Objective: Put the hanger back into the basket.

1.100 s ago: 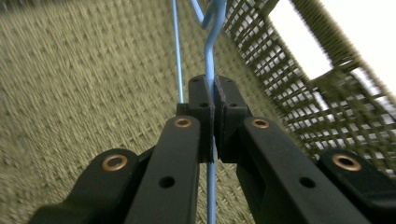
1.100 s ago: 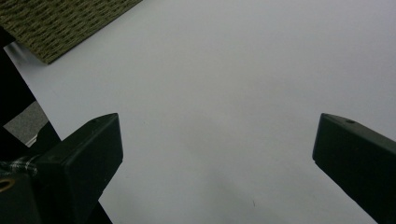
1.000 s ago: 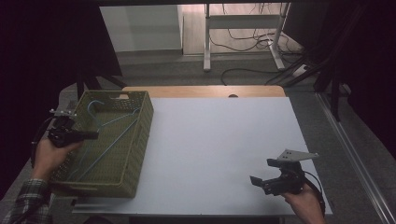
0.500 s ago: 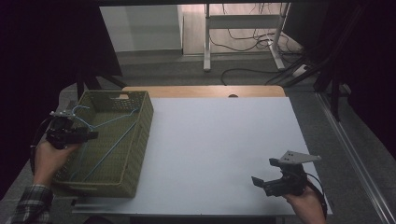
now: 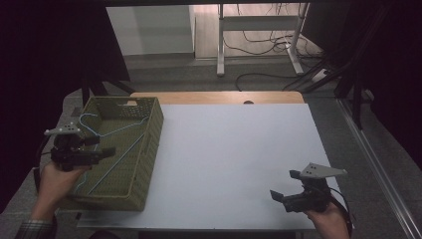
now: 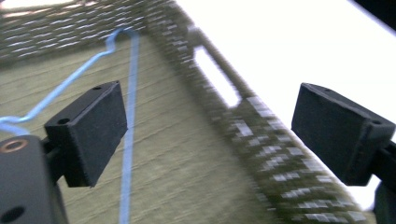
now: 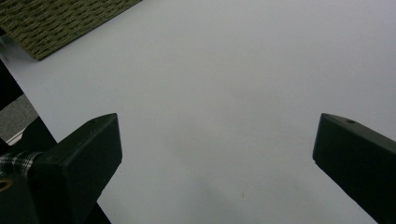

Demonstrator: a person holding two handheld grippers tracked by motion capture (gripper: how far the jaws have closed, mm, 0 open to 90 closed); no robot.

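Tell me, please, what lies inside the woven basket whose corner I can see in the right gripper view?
Observer: A light blue wire hanger lies flat on the floor of the basket.
Operator: Is the left gripper holding that hanger?
Observer: No. The left gripper hovers over the basket's left side. Its fingers have just been opening and now stand wide apart, with nothing clamped between them.
Operator: And where does the basket stand on the table?
Observer: It stands at the left edge of the white table, lengthwise from front to back, well away from the right gripper at the near right corner.
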